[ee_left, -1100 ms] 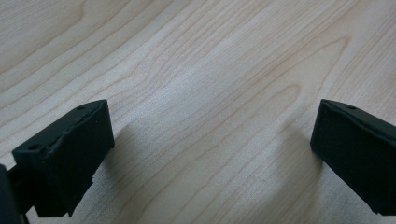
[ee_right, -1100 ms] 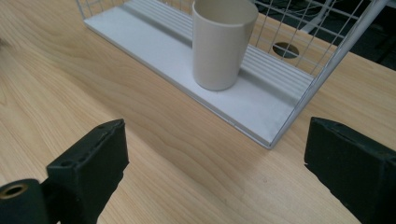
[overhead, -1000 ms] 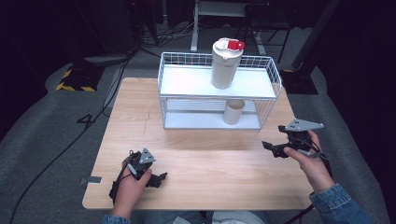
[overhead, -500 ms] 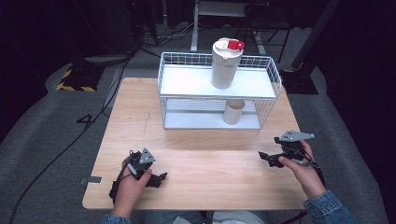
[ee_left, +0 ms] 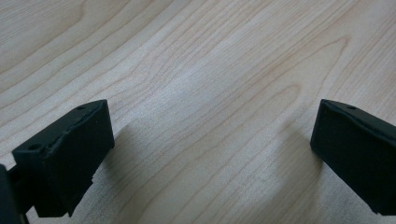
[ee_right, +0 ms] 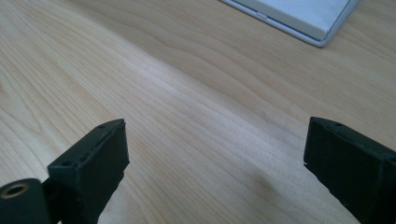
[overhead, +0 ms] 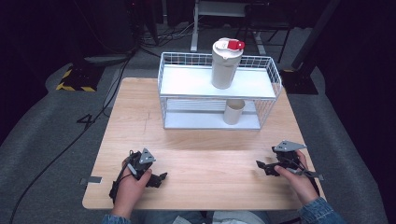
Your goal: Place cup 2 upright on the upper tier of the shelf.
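Landmark: white wire rack [overhead: 266,74] standing at the far half of the wooden table [overhead: 210,186].
Tall container: white tumbler with a red lid tab [overhead: 226,63], upright on the rack's top shelf, right of centre.
Small cup: beige cup [overhead: 233,112], on the rack's bottom shelf, directly beneath the tumbler.
Left gripper [overhead: 161,178]: low on the table, well in front of the rack's left end; jaws spread wide, nothing between them but bare wood.
Right gripper [overhead: 260,165]: near the table, well in front of the rack's right end; jaws apart and empty.
Step in hand: probably a pause at the near edge, nothing grasped.
Next move: likely a reach toward the rack, keeping the jaws wide enough for the cup or tumbler.
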### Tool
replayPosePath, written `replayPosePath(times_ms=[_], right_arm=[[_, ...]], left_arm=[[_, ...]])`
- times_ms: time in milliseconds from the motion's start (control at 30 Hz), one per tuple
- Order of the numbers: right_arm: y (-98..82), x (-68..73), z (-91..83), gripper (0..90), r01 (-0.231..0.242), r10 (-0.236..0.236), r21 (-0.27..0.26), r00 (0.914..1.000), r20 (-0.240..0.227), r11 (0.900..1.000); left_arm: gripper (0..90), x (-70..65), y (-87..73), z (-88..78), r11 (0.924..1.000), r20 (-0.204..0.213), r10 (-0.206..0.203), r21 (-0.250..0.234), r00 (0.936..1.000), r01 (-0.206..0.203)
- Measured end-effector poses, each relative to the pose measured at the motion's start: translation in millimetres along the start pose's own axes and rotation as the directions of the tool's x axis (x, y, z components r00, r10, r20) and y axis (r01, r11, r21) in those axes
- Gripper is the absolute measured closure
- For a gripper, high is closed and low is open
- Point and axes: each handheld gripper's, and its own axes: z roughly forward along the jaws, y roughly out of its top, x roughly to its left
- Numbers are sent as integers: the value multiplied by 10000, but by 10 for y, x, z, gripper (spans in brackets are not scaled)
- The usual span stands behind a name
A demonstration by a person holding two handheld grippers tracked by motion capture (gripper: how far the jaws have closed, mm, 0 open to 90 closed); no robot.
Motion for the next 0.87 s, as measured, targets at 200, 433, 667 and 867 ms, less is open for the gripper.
replayPosePath(times_ms=[200, 433, 667, 867], right_arm=[[-83, 9, 47, 100, -2, 2, -41, 10000, 78, 10000], [-144, 28, 107, 92, -80, 79, 47, 9998, 185, 10000], [-172, -8, 117, 62, -462, 461, 48, 9989, 78, 9989], [-165, -11, 135, 1, -699, 692, 214, 9971, 323, 9973]], left_arm=[[1, 1, 0, 0, 10000, 2, 11, 1, 10000, -11], [1, 0, 0, 0, 10000, 3, -1, -1, 10000, 1], [1, 0, 0, 0, 10000, 3, 2, 2, 10000, -2], [1, 0, 1, 0, 10000, 8, -1, 12, 10000, 1]])
